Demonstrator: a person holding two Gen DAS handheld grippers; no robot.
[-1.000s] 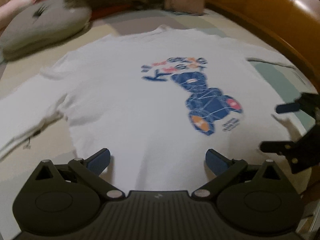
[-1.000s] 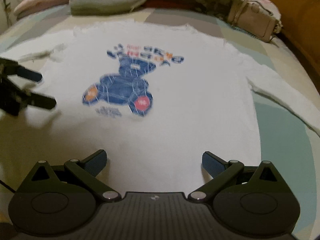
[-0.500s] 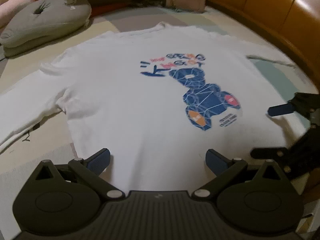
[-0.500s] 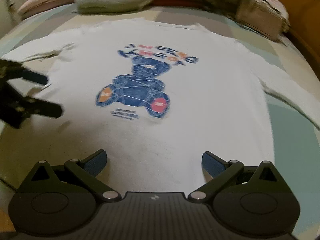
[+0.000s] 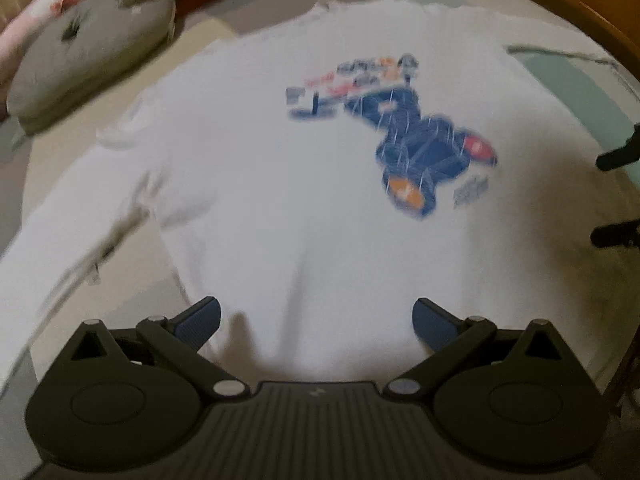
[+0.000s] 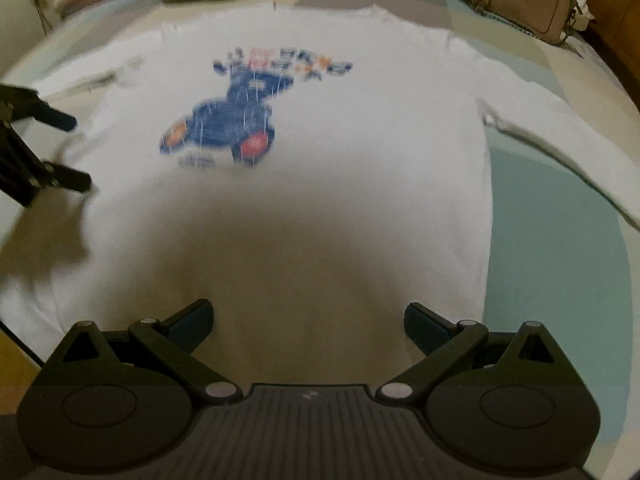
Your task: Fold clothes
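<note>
A white long-sleeved shirt (image 5: 280, 184) with a blue bear print (image 5: 424, 152) lies spread flat, front up, on a bed. Its hem is nearest me and its sleeves stretch out to both sides. My left gripper (image 5: 316, 320) hovers open over the hem's left half, nothing between its fingers. My right gripper (image 6: 308, 322) hovers open over the hem's right half of the same shirt (image 6: 340, 184). Each gripper shows in the other's view: the right gripper (image 5: 616, 196) at the right edge, the left gripper (image 6: 68, 152) at the left edge. Both views are motion-blurred.
A grey pillow (image 5: 84, 60) and a pink one lie beyond the shirt's left shoulder. A beige handbag (image 6: 524, 4) sits at the far right. A wooden bed frame (image 5: 592, 4) curves along the right. The bedsheet (image 6: 552, 260) is pale green and cream.
Both grippers have shifted a little over the hem, still open. The shirt now looks closer and blurred in both views. The shirt itself has not moved.
</note>
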